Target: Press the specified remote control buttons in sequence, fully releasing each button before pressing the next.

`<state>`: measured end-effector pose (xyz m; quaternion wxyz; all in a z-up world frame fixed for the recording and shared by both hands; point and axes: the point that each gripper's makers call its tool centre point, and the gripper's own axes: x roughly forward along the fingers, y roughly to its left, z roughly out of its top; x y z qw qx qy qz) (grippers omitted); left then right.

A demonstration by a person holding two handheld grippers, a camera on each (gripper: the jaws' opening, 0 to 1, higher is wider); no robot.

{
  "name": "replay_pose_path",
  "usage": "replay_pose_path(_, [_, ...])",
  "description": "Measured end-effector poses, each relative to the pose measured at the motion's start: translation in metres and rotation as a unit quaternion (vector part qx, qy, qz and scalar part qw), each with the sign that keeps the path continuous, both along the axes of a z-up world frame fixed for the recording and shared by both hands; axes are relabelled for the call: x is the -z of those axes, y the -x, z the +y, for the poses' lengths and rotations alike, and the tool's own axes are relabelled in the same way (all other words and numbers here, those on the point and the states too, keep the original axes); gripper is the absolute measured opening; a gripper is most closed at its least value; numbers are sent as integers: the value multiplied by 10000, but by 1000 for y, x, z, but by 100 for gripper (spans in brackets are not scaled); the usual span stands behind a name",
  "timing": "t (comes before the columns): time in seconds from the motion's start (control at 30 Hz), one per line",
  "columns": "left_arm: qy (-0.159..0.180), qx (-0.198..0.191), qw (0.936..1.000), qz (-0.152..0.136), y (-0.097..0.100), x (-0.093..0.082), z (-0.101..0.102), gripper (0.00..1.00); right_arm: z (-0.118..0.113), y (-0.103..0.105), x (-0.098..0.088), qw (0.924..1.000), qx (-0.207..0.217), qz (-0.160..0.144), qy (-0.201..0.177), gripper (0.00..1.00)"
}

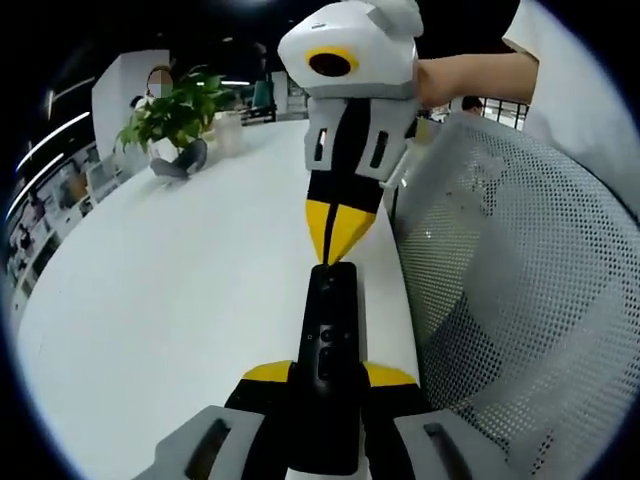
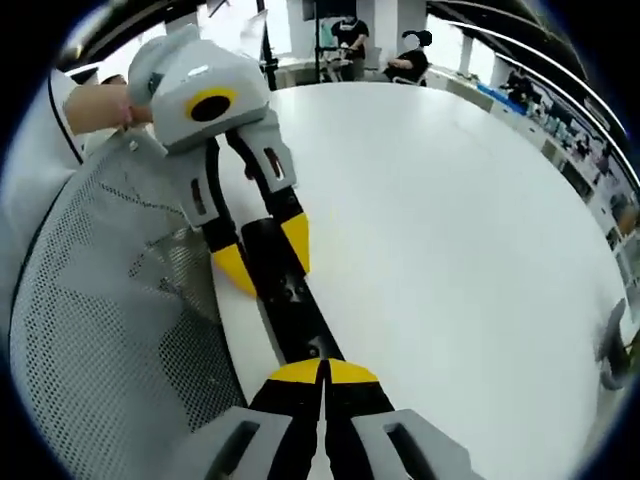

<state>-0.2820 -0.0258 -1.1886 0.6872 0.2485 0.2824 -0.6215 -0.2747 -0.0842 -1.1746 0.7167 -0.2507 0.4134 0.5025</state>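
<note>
Left gripper (image 1: pixel 328 375): yellow-tipped jaws clamped on the near end of the remote (image 1: pixel 328 345), one jaw on each long side. The remote is black and slim, held out over the table (image 1: pixel 180 300) close to its edge, button face up.

Right gripper (image 2: pixel 322 372): jaws pressed together, no gap between the yellow tips. The joined tips rest on the remote's (image 2: pixel 290 290) top face, at the end away from the left gripper's (image 2: pixel 268 262) hold. In the left gripper view the right gripper (image 1: pixel 335 225) points tip-down onto the remote's far end.

Table: white, wide. Potted plant (image 1: pixel 180 115) near the far edge. Mesh chair back (image 1: pixel 510 300) just beside the table edge, next to the remote. A person's hand (image 1: pixel 445 80) holds the right gripper.
</note>
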Motion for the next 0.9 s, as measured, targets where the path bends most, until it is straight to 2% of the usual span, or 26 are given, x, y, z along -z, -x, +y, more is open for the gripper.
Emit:
replay_pose_path(0.2, [-42,-5,10000,5,0,0,0,24,11,7,5,9993,-361,25,95,0])
replay_pose_path(0.3, [-76,19,10000,-10,0,0,0,24,9,4,6,9983,-494,-59,301,0])
replay_pose_path(0.43, [-126,23,9999,-9,1,0,0,24,10,4,6,9969,-669,-133,399,0])
replay_pose_path(0.53, [-143,-9,9999,-3,1,0,0,24,12,4,7,9919,-1072,-418,535,0])
replay_pose_path(0.7, [-231,17,9997,6,1,1,-1,24,12,4,8,9834,-1442,-635,896,0])
replay_pose_path(0.8, [-277,17,9996,3,1,1,-1,24,13,5,10,9800,-1490,-762,1078,0])
replay_pose_path(0.9, [-294,0,9996,8,1,1,-1,24,12,4,10,9819,-1309,-816,1097,0])
